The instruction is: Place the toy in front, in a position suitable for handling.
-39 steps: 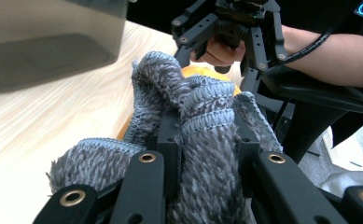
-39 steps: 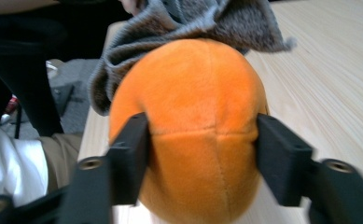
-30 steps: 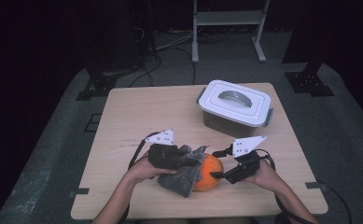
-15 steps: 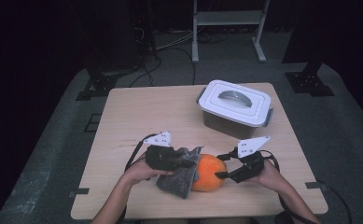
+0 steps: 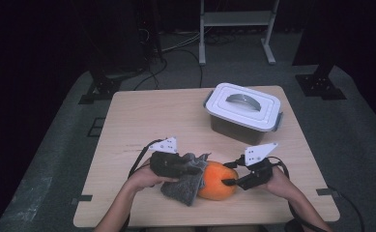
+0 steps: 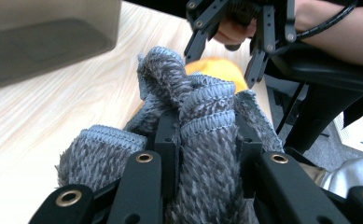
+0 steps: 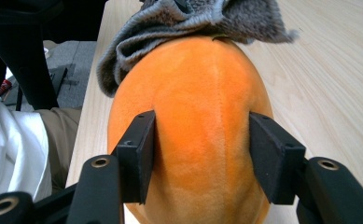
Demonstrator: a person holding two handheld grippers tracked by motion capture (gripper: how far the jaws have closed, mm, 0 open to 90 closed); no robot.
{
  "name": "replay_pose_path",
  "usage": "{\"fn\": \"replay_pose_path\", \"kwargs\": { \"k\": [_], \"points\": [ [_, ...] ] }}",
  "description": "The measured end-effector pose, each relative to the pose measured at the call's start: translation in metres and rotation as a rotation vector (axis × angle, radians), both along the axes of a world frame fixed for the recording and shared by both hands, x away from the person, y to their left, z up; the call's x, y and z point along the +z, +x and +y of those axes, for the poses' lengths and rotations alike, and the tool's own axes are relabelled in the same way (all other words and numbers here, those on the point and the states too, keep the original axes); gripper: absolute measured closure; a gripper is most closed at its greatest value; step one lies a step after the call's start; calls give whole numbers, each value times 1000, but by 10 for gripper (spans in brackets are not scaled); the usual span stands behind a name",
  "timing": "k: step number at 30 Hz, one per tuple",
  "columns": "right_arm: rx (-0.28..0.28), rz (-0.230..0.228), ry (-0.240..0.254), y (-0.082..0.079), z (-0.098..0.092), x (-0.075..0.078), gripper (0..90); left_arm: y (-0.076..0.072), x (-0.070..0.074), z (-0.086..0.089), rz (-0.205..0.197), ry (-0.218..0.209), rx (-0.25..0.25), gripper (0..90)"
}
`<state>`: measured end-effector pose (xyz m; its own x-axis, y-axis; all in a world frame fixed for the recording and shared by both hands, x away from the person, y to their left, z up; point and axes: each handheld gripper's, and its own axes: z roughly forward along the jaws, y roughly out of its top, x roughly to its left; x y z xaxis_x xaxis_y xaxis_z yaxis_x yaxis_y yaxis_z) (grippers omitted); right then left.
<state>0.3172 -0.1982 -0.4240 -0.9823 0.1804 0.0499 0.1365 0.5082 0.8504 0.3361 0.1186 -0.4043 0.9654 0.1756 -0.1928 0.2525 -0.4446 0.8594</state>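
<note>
Lidded box (image 5: 243,112) blocks far right; table (image 5: 147,116) left open.

One desk (image 5: 142,121) carries everything counted here. On it sits one white box (image 5: 243,112) with one grey handle on its lid. Nearer the person than the box lie one orange plush fruit (image 5: 217,181) and one grey cloth (image 5: 185,181), the cloth draped over the fruit's side farthest from the box. There are two grippers, a left gripper (image 5: 195,170) beside the cloth and a right gripper (image 5: 229,182) at the fruit's other end, each with two black jaws and one cable. Two hands hold them. Behind the box, on the floor, stands one white rack (image 5: 236,19).
</note>
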Motion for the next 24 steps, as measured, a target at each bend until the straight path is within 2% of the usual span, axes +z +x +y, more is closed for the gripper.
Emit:
{"fn": "replay_pose_path", "kwargs": {
  "k": [3, 6, 11, 14, 16, 19, 24],
  "points": [
    [-4, 1, 6, 0, -2, -2, 446, 2, -2, 2, 6, 6, 3, 698],
    [-1, -4, 7, 0, -2, -2, 447, 2, 0, 0, 8, -10, -2, 699],
    [10, -14, 9, -2, -1, -3, 458, -2, 15, -17, -20, -50, -49, 699],
    [20, -25, 10, -3, 1, -3, 460, -3, 19, -30, -40, -26, -74, 698],
    [21, -26, 4, -3, 0, -3, 461, 0, 13, -34, -32, -2, -80, 698],
    [19, -23, 7, -4, -2, -5, 464, 1, 9, -29, -26, -2, -69, 698],
    [22, -20, 29, -2, -4, -8, 465, 1, -2, -7, 4, -16, -23, 694]
  ]
}}
